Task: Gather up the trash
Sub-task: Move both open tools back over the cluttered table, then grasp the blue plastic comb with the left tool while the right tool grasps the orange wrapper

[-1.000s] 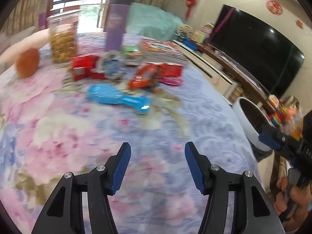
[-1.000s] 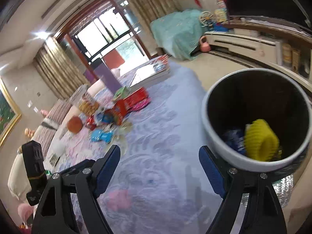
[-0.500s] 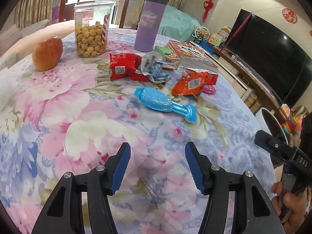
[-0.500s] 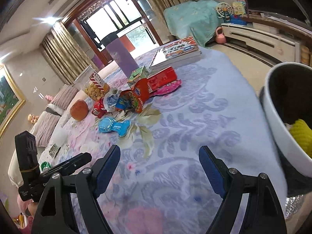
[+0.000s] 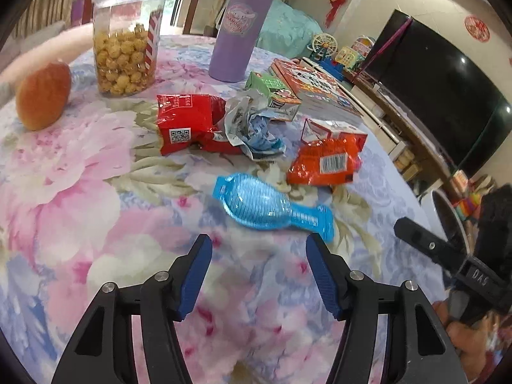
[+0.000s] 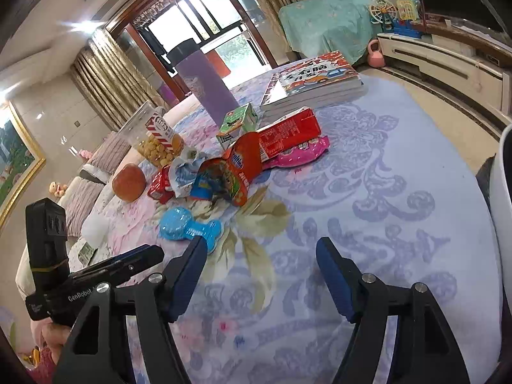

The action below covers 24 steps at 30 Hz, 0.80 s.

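Note:
Trash lies in a heap mid-table: a blue plastic blister pack [image 5: 265,208] [image 6: 188,227], a red snack bag [image 5: 188,124], a crumpled silver-blue wrapper [image 5: 252,128], an orange snack bag [image 5: 326,163] [image 6: 230,172], a red carton [image 6: 288,131], a pink wrapper [image 6: 300,153] and a green carton [image 5: 272,92]. My left gripper [image 5: 258,272] is open and holds nothing, just short of the blue pack. My right gripper [image 6: 260,272] hovers over bare tablecloth. Its jaws are closing with nothing between them. The white trash bin [image 6: 505,185] [image 5: 448,217] stands off the table's right edge.
Behind the heap stand a purple tumbler [image 5: 243,25], a clear snack jar [image 5: 124,41], an apple [image 5: 43,96] and a stack of books [image 6: 313,76]. The floral tablecloth [image 6: 384,192] covers the table. A TV cabinet [image 6: 448,60] runs along the right wall.
Both grippers have moved toward the trash heap, which now looks larger. The bin has slid from the middle of the right wrist view to its right edge. The right jaws have narrowed.

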Tool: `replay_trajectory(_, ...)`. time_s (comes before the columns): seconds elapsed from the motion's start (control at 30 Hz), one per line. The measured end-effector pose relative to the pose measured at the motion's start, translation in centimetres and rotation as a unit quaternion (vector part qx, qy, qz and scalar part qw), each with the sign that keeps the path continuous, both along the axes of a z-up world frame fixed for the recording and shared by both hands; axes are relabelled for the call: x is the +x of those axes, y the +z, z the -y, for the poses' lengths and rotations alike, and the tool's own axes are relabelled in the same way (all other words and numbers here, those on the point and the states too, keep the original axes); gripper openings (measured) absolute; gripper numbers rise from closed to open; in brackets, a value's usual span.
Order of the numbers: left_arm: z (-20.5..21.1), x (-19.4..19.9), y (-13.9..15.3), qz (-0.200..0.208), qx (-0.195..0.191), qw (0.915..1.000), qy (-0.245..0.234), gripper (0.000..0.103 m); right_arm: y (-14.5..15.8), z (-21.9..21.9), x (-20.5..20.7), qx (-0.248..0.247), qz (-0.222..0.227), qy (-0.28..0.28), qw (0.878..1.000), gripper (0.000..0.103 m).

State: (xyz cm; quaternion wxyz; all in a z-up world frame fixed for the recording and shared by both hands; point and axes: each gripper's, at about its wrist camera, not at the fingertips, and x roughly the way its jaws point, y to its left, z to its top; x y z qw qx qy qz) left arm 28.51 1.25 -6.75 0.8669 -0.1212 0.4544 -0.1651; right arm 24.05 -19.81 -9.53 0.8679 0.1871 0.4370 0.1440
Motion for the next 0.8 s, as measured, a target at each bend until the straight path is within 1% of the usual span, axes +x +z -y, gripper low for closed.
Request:
replay_trajectory(0.13,-0.3,1.8,-0.9,-0.015,-0.029,0.9994,0.013,0.061,-0.2,0.5,0.7,0.004,-0.003,-0.004,1.000,0.069)
replay_trajectory(0.27,-0.2,3.0,-1.4,-0.013,-0.050,0.9985,0.021,0.061,-0.3,0.8,1.3,0.005,-0.005,-0.006,1.000,0.068)
replay_trajectory(0.3,-0.1,3.2,-1.6,-0.009,-0.051,0.9984,0.021,0.059,-0.4,0.9,1.5,0.006,-0.006,-0.006,1.000,0.068)
replay_trajectory(0.33,0.1,3.3,-1.6,-0.004,-0.046,0.9987,0.022,0.054,-0.4,0.9,1.7,0.007,-0.006,-0.005,1.000,0.068)
replay_trajectory(0.4,0.6,3.3,-1.9,0.006,-0.025,0.9994,0.021,0.036,-0.6,0.7,2.1,0.009,-0.008,-0.003,1.000,0.067)
replay_trajectory(0.47,0.5,3.2,-2.0,0.013,-0.028,0.9993,0.020,0.033,-0.7,0.4,2.3,0.010,-0.009,-0.001,1.000,0.067)
replay_trajectory(0.5,0.2,3.1,-2.0,0.016,-0.034,0.9991,0.020,0.026,-0.7,0.1,2.5,0.010,-0.009,0.001,1.000,0.067)
replay_trajectory(0.6,-0.6,2.6,-1.7,0.017,-0.048,0.9986,0.013,0.023,-0.7,-0.7,3.0,0.015,-0.008,0.011,1.000,0.067)
replay_trajectory(0.7,-1.8,1.3,-1.2,0.022,-0.044,0.9987,0.012,0.022,-0.5,-2.0,3.6,0.018,-0.006,0.025,1.000,0.067)
replay_trajectory(0.8,-3.4,0.0,-0.9,0.022,-0.051,0.9983,0.019,0.021,-0.3,-3.2,4.2,0.025,0.000,0.034,0.999,0.068)
